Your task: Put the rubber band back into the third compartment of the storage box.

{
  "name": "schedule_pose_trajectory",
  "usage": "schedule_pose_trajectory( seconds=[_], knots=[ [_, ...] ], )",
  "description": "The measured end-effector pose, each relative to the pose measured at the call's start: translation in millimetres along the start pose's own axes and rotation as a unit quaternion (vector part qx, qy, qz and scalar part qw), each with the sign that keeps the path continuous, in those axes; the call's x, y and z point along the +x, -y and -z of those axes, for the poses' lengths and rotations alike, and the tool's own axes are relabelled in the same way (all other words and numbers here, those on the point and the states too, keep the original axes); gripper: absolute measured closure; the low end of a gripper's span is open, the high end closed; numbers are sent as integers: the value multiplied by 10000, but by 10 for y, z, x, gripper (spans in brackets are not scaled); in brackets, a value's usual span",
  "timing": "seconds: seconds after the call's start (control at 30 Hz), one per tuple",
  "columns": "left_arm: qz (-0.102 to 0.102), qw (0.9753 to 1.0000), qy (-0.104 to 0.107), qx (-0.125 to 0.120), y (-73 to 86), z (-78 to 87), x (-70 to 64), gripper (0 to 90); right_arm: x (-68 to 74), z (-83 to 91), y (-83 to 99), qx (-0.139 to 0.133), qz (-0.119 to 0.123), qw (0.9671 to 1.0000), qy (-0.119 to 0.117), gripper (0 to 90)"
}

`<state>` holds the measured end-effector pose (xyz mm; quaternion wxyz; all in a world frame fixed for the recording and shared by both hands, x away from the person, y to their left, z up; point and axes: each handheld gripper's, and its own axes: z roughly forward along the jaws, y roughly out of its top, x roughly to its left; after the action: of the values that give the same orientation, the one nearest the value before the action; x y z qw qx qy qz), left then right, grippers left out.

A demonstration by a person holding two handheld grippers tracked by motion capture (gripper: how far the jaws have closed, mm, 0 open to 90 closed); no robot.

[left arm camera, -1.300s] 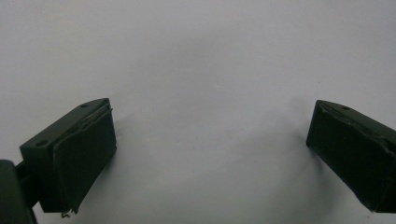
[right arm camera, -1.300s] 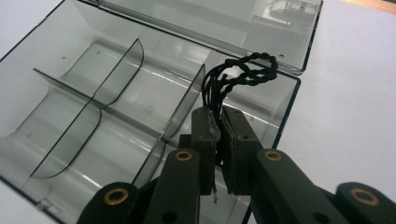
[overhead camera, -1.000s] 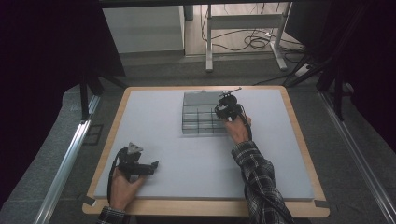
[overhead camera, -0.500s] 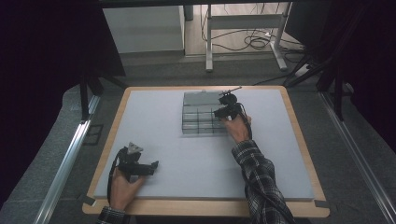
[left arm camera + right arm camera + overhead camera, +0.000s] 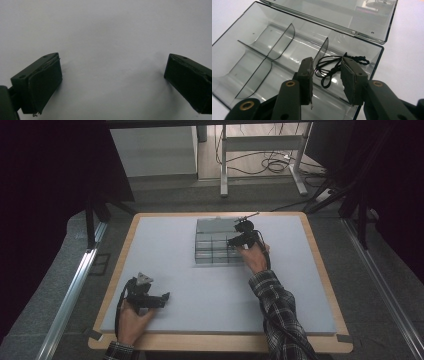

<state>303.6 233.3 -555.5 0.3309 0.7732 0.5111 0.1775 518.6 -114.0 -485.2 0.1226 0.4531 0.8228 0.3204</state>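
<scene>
A clear grey compartment box (image 5: 210, 251) lies open at the mat's far centre, its lid (image 5: 212, 225) folded back. In the right gripper view its dividers (image 5: 282, 41) split it into several cells, and a thin black cord (image 5: 329, 71) lies coiled in the right end cell. My right gripper (image 5: 235, 241) hovers over that cell. Its jaws (image 5: 327, 61) stand apart on either side of the cord without pinching it. My left gripper (image 5: 165, 297) rests on the mat at the near left, open wide (image 5: 112, 72) with nothing between its pads.
The white mat (image 5: 165, 250) covers a wood-edged table (image 5: 320, 265). The box's open lid (image 5: 337, 15) lies flat behind the cells. Dark curtains flank the table, and a desk frame with cables stands on the floor beyond.
The right gripper has shifted very slightly toward the near side over the box. The left hand has stayed where it was.
</scene>
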Motion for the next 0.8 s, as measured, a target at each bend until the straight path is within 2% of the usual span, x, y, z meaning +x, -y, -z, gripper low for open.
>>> schedule_pose_trajectory(
  seconds=[0.43, 0.63, 0.8],
  knots=[
    [-2, 10000, -2, -1, 0, 0, -1, 13, 69, 167, 45, -111, 230, 9996, -131, 463],
    [1, 10000, -2, -3, 0, 0, -1, 13, 124, 206, 82, -105, 409, 9990, -124, 393],
    [-1, 10000, -2, -2, 0, 0, -1, 13, 148, 236, 102, -56, 422, 9990, -95, 338]
  ],
)
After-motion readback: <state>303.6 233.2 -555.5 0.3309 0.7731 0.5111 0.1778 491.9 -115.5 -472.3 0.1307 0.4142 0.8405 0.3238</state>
